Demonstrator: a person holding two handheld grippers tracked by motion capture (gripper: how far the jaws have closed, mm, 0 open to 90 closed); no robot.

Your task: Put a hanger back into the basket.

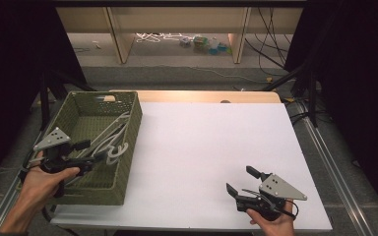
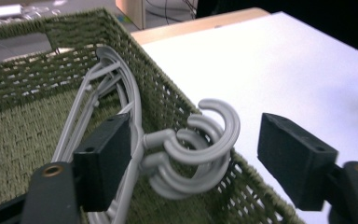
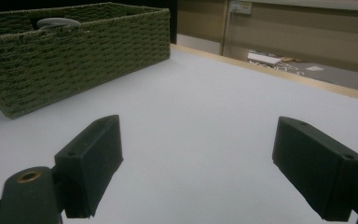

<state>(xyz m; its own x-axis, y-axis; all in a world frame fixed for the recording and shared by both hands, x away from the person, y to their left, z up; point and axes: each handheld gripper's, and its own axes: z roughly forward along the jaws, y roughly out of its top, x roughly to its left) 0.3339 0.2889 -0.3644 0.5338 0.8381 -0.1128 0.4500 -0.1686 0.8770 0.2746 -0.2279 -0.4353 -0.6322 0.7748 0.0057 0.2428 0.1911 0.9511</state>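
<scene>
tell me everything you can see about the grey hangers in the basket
The grey hangers are a bunch of several smooth, plastic-looking pieces lying slantwise inside the green woven basket, arms on its floor and running toward the far wall. Their rounded hooks are stacked together and rest over the basket's right rim. The left tongs stand open around the hooks, pads apart from them, not gripping.

Only the green woven basket (image 1: 123, 147) with grey hangers (image 1: 109, 142) blocks passage; the white table (image 1: 211, 147) lies open.
</scene>
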